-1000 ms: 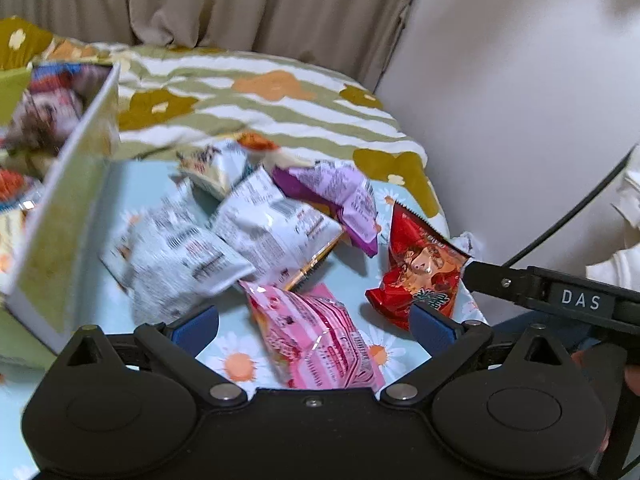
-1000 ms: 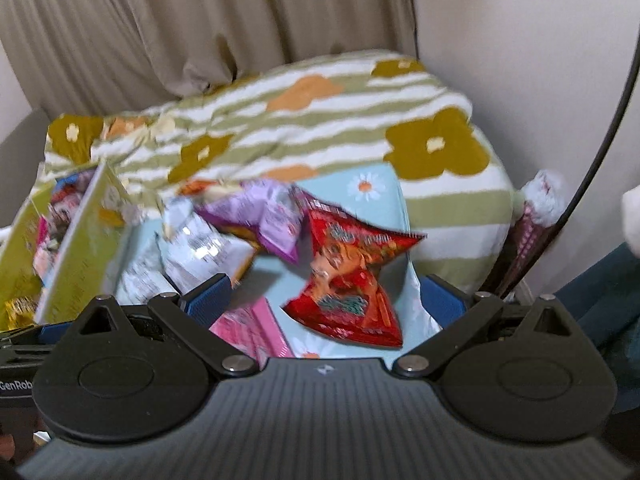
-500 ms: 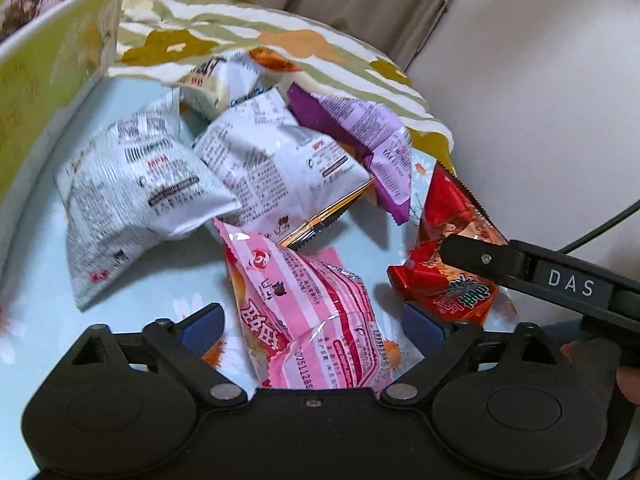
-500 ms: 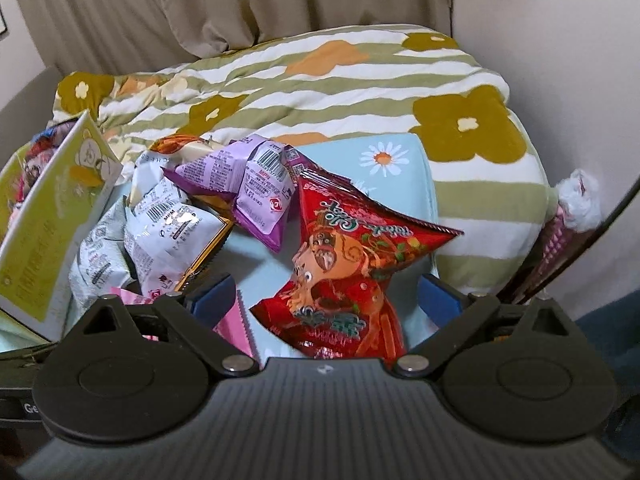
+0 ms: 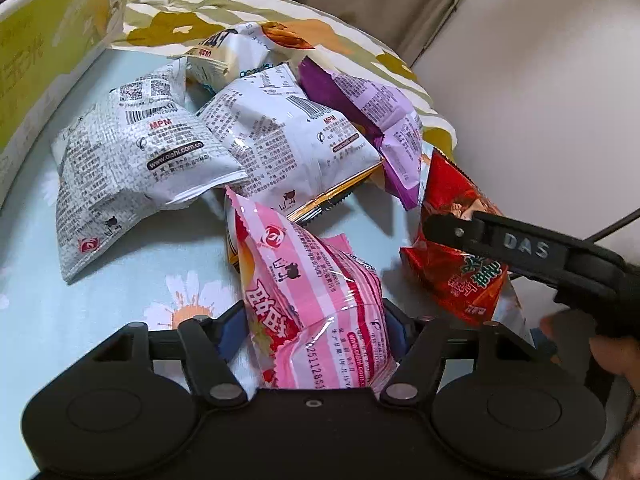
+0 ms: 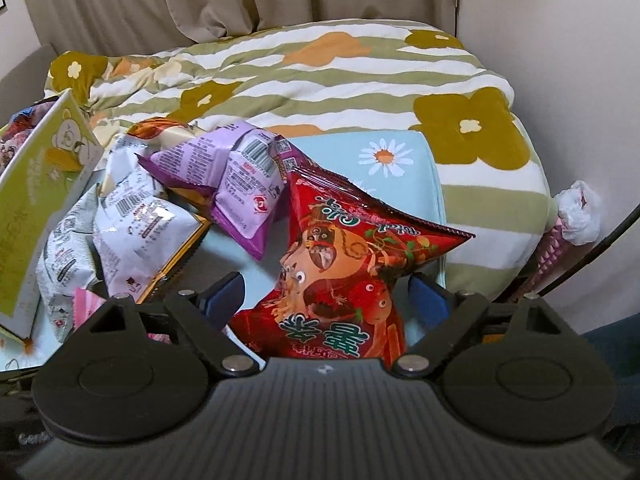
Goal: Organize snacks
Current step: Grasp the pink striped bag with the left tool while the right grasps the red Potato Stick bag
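A: Pink-striped foil fills the left wrist view: the pink pack (image 5: 316, 304) stands between the blue pads (image 5: 394, 330) of the left gripper (image 5: 312, 330), which are closing; both pads touch the pack's sides and the film is creased between them.

B: What lies beyond it?

A: Two white packs (image 5: 136, 160) overlap on the pale blue daisy cloth (image 5: 120, 272), the nearer one touching the pink pack's top corner. A purple pack (image 5: 376, 116) rests against the right-hand white pack. The red pack (image 5: 460, 256) lies at the cloth's right edge, and a black finger marked DAS, part of the right gripper (image 5: 500, 240), crosses over it. A yellow-green box (image 5: 44, 52) stands at the left.

B: And the right wrist view?

A: The red pack (image 6: 344, 264) sits between the pads of the right gripper (image 6: 324, 300). The jaws are wide and closing. The left pad (image 6: 226, 298) stands clear of the pack; whether the right pad touches it cannot be told. The purple pack (image 6: 240, 184) touches the red pack's upper left corner, a white pack (image 6: 136, 232) lies left of it, and the box (image 6: 36, 208) is at the far left. A striped flowered blanket (image 6: 320, 80) is bunched behind the cloth (image 6: 400, 184).
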Demonstrator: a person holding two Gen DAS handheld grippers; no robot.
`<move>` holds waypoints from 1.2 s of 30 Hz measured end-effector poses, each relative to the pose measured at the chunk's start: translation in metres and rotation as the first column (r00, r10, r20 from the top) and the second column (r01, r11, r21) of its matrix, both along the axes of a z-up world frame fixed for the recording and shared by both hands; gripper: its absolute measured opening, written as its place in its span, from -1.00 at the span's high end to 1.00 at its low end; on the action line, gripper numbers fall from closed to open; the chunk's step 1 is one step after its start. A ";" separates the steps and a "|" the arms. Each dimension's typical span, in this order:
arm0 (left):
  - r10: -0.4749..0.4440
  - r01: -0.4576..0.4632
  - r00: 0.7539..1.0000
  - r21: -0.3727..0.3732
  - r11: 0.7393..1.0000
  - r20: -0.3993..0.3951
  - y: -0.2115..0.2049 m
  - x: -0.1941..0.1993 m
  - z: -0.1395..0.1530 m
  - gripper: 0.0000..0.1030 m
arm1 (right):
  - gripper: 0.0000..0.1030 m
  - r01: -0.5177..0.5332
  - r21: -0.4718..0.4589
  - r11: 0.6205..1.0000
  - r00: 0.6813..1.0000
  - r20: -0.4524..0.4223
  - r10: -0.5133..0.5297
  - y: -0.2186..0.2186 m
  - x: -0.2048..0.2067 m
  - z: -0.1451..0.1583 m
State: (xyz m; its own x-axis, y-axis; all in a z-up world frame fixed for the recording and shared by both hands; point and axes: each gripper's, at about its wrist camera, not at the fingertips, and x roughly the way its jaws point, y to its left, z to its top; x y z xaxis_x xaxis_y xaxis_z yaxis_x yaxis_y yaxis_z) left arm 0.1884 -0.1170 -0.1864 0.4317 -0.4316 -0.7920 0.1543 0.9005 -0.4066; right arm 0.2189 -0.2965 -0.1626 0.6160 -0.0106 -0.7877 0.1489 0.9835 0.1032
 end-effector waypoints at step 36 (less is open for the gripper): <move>0.052 -0.053 0.974 -0.003 0.999 0.221 0.052 -0.032 0.108 -0.31 | -0.40 -0.121 0.014 0.993 0.983 0.141 0.117 0.040 -0.039 0.093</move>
State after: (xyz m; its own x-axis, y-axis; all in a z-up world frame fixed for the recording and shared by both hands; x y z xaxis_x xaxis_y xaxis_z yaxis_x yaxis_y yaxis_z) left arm 0.1561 -0.0651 -0.0779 0.6187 -0.4010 -0.6756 0.1923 0.9111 -0.3646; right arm 0.1797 -0.2563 -0.0701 0.7156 0.0858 -0.6932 0.0135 0.9905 0.1365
